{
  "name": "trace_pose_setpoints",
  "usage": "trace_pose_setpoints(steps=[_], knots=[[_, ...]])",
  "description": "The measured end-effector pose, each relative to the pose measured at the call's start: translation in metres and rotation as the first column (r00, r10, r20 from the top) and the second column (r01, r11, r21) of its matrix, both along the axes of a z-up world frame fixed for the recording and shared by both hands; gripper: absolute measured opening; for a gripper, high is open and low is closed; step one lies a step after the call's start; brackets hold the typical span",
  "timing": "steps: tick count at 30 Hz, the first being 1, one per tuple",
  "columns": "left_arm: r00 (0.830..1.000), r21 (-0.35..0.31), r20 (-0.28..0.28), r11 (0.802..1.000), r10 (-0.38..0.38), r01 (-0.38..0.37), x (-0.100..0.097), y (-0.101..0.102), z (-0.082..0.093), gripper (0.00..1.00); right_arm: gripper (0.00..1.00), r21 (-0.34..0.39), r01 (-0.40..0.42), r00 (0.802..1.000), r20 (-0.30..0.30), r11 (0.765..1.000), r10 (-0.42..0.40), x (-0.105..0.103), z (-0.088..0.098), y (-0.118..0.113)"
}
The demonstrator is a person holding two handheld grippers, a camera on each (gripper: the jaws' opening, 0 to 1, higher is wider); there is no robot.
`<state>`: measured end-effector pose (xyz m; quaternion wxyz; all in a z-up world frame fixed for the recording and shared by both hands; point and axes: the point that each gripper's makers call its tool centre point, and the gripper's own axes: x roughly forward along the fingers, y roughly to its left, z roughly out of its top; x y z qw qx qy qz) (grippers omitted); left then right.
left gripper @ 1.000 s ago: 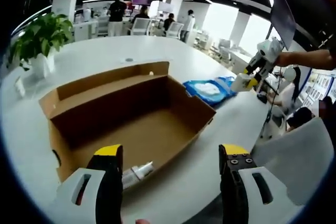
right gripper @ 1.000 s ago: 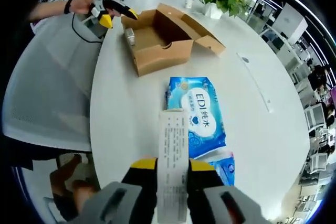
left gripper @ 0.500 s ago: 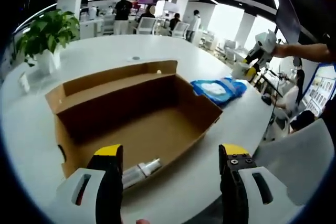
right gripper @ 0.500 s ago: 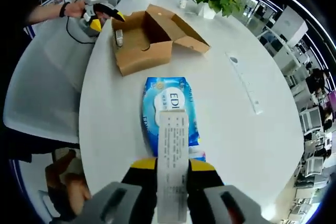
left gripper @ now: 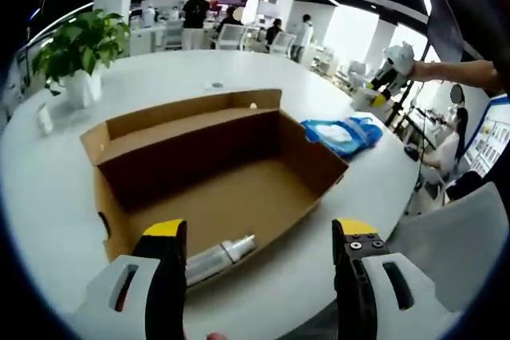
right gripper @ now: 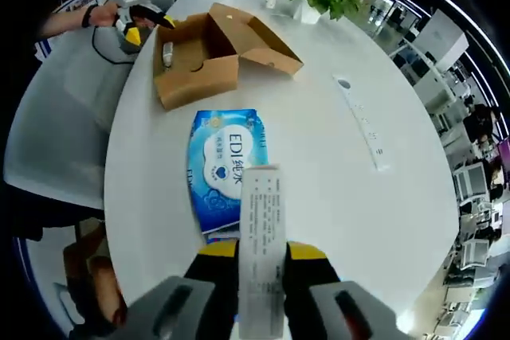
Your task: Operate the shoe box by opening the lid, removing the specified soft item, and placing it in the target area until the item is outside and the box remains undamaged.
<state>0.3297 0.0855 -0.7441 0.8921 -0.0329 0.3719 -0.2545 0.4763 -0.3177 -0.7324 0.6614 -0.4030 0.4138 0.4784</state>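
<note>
Between the right tool's (right gripper: 261,256) jaws, the wipes pack's label strip (right gripper: 261,236) runs lengthwise, pointing away.

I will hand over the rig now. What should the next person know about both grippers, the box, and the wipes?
Left gripper: jaws open, empty, at the near edge of the open brown cardboard shoe box.
Right gripper: jaws shut on a white printed paper strip, above the table.
Blue soft pack of wet wipes: out of the box, flat on the white round table.
A white tube lies inside the box.
Done: lid open, pack out; box looks undamaged.
Left: perhaps set down the strip.
</note>
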Motion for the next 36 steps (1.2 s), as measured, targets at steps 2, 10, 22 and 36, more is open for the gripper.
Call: trace_pose_setpoints(steps=[2, 10, 22, 36], knots=[[1.0, 0.001, -0.001, 1.0, 0.004, -0.004, 0.001, 0.001, -0.001, 0.77, 0.17, 0.01, 0.019, 1.0, -0.005, 1.0, -0.019, 0.006, -0.001, -0.003], [1.0, 0.002, -0.002, 1.0, 0.016, -0.016, 0.003, 0.007, -0.002, 0.77, 0.17, -0.003, 0.023, 1.0, -0.004, 1.0, -0.023, 0.015, -0.005, -0.009], [0.999, 0.009, -0.016, 0.999, 0.036, -0.036, 0.004, 0.014, -0.008, 0.77, 0.17, -0.036, -0.009, 1.0, -0.012, 0.999, 0.009, 0.032, -0.024, -0.016], [0.998, 0.023, -0.036, 0.999, 0.043, -0.042, 0.001, 0.017, -0.015, 0.77, 0.17, -0.053, -0.045, 0.999, -0.022, 0.998, 0.043, 0.047, -0.048, -0.018]])
